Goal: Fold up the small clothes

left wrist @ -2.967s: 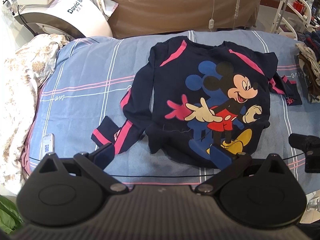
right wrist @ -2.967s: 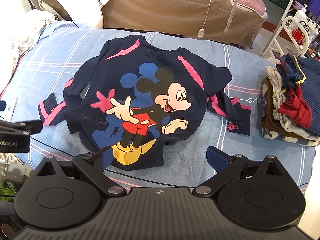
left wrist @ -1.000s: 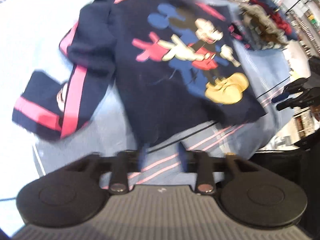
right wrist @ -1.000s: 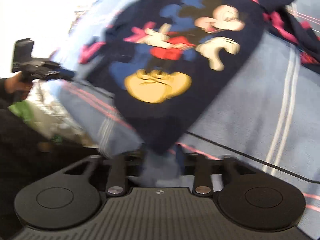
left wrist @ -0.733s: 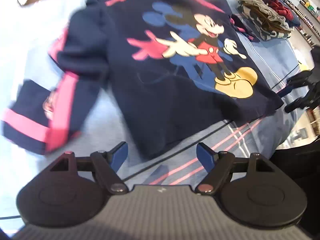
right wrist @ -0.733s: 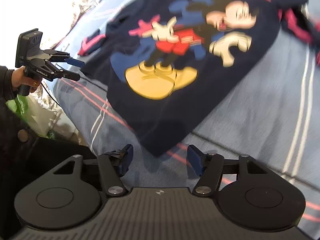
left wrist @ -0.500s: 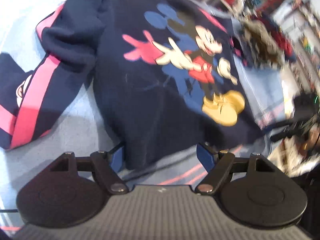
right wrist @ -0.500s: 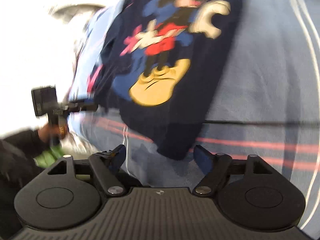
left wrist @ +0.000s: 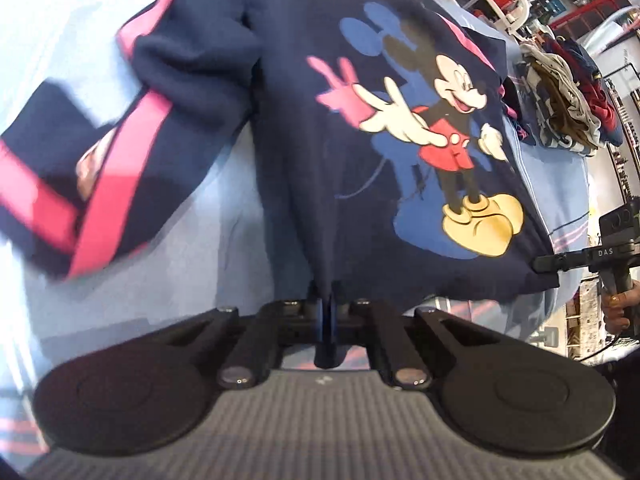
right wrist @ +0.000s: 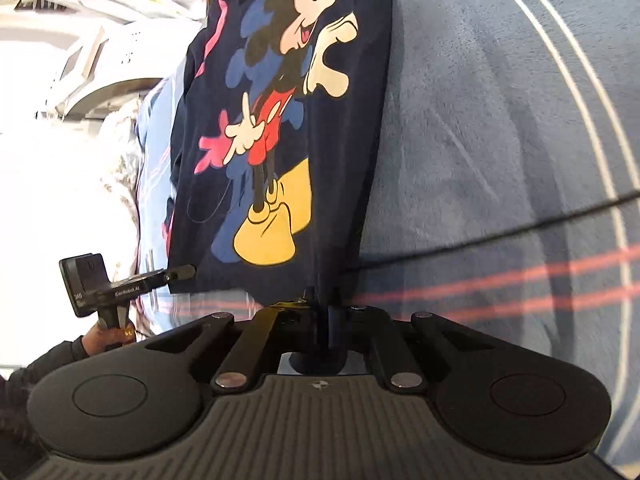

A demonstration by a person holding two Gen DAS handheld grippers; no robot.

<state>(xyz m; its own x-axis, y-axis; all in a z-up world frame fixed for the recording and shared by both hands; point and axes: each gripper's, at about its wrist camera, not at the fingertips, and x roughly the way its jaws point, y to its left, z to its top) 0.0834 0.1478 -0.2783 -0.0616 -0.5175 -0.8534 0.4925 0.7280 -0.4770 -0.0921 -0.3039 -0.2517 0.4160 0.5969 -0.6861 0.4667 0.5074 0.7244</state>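
Note:
A navy sweatshirt (left wrist: 320, 128) with a Mickey Mouse print and pink stripes lies face up on a blue striped bed cover (left wrist: 224, 240). My left gripper (left wrist: 326, 300) is shut on the hem's left corner. My right gripper (right wrist: 326, 300) is shut on the hem's right corner, with the sweatshirt (right wrist: 288, 112) stretching away from it. The left sleeve (left wrist: 120, 168) lies bunched and folded at the left. Each gripper also shows in the other's view, the right (left wrist: 544, 264) and the left (right wrist: 180, 272), both at the hem.
A pile of folded clothes (left wrist: 560, 92) sits at the far right of the bed. A white rack (left wrist: 492, 4) stands behind it. A white machine (right wrist: 104, 72) and a patterned quilt (right wrist: 120, 160) lie beyond the bed's left side. The blue cover (right wrist: 500, 140) extends right of the sweatshirt.
Both grippers were open beside the hem half a second ago. Both have now closed on the hem's corners, and the hem is pulled taut between them.

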